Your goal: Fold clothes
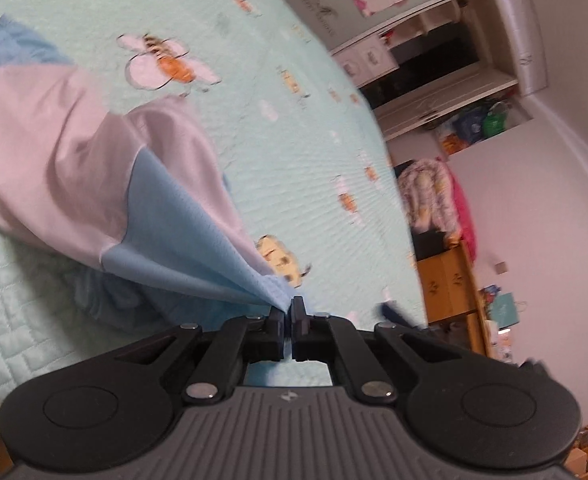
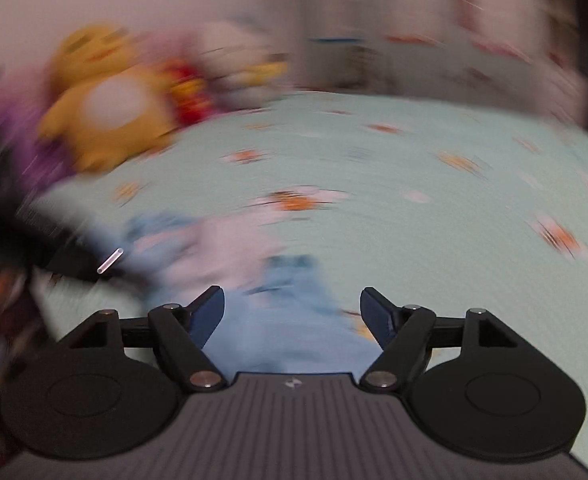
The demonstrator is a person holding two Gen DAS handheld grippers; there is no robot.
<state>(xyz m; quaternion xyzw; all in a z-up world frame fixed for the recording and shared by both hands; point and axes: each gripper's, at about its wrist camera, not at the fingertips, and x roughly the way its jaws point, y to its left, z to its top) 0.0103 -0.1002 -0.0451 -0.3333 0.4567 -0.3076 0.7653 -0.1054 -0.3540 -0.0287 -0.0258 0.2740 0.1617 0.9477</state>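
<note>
folding is in the middle of a step, as far as one can judge. the left gripper (image 1: 287, 312) has its two black jaws pressed together on a bunched corner of the pale blue and soft pink mesh garment (image 1: 105, 184), and the cloth runs taut from this pinch away to the left, where the rest of the garment lies on the mint green quilted bedspread with bee prints (image 1: 302, 128). the right gripper (image 2: 291, 300) stands wide, with nothing between its blue-padded fingers (image 2: 209, 316); the same garment shows blurred in front of it and under it, lying on the bedspread, apart from the pads.

it seems that one corner is held while the other hand is free. the next move probably calls for the right gripper to find a second corner or hem of the garment and close on it, so that both hands can carry the edge over and lay it flat. the right view is very blurred, so which edge is nearest cannot be told.

for room: the bedspread is bare and wide to the far side and to the right of the garment, good space for spreading. the yellow plush toy with a white belly (image 2: 101, 104) sits with other soft toys at the far left of the bed, well apart from the garment. in the left view the bed's edge curves close to the right of the pinch, with the wooden orange cabinet (image 1: 450, 280) beyond, so the fold should better go inward.
</note>
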